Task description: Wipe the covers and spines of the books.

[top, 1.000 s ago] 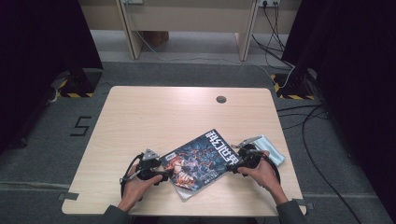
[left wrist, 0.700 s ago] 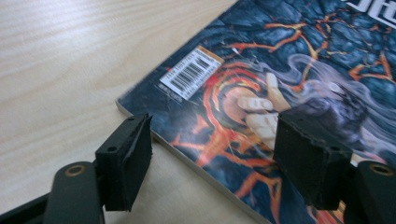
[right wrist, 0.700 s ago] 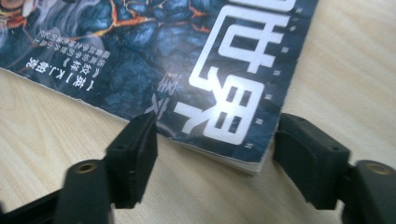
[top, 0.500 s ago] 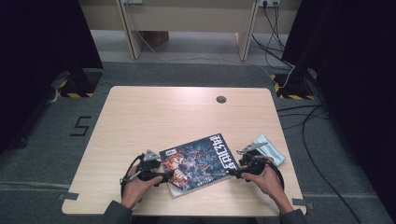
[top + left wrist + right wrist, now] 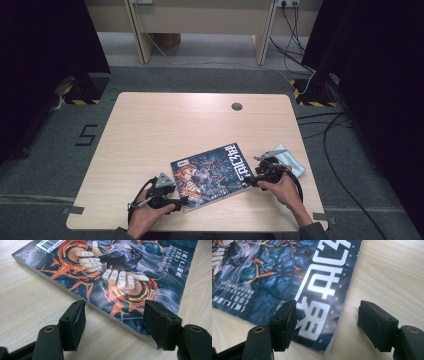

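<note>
So the book (image 5: 215, 171) is lying flat and closed near the front edge of the tabletop (image 5: 165, 125), cover up. Left gripper (image 5: 181, 200) sits at the book's near-left corner, jaws spread across that corner and just been narrowing, though the pads aren't pressing on it. Right gripper (image 5: 251, 181) is at the book's right edge, one jaw over the cover, one off it, also not clamped. Looks like positioning is done and any lifting or opening is left. Cover has big white Chinese characters I can't read, plus a barcode (image 5: 48, 243). A bluish cloth (image 5: 290, 160) lies just right of the book.
</note>
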### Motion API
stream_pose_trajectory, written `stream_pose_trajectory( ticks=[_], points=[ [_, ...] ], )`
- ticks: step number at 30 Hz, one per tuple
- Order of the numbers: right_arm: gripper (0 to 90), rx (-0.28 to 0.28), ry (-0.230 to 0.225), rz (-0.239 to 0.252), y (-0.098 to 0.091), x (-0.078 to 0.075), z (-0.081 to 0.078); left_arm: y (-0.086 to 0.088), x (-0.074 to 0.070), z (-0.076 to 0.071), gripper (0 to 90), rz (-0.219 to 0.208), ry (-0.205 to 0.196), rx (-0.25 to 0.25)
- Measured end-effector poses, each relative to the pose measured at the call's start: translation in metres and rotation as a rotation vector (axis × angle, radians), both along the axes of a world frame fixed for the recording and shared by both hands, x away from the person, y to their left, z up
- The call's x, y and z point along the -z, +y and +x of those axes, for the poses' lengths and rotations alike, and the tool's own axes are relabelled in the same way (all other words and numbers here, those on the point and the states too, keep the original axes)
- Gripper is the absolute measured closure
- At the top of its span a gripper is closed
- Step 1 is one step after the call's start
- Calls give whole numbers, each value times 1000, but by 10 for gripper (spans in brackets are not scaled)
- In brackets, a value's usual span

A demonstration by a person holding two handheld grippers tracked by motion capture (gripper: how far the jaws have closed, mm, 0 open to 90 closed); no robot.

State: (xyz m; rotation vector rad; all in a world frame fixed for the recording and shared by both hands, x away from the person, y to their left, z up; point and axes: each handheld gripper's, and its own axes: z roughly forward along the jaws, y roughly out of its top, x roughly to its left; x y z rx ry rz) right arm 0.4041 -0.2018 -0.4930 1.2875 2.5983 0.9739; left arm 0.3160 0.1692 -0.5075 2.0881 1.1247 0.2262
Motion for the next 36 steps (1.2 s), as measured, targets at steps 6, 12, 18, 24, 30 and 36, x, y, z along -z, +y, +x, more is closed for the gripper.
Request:
stream_pose_trajectory(
  ticks=[6,12,18,24,30,36],
  points=[
    [342,-15,-3,10,8,2,5,-1,0,4,375,1,-7,21],
    [319,-19,17,18,12,1,-1,3,1,11,425,-14,-11,25],
    [273,-10,59,4,13,-2,-16,8,1,27,456,-24,-11,14],
    [256,-27,77,-9,16,-3,-31,11,1,48,470,-29,-7,-7],
    [271,-58,79,-13,18,-3,-42,11,1,62,471,-29,-12,-26],
    [320,-42,8,-45,11,-3,-35,10,0,57,401,-17,3,-45]
  ],
)
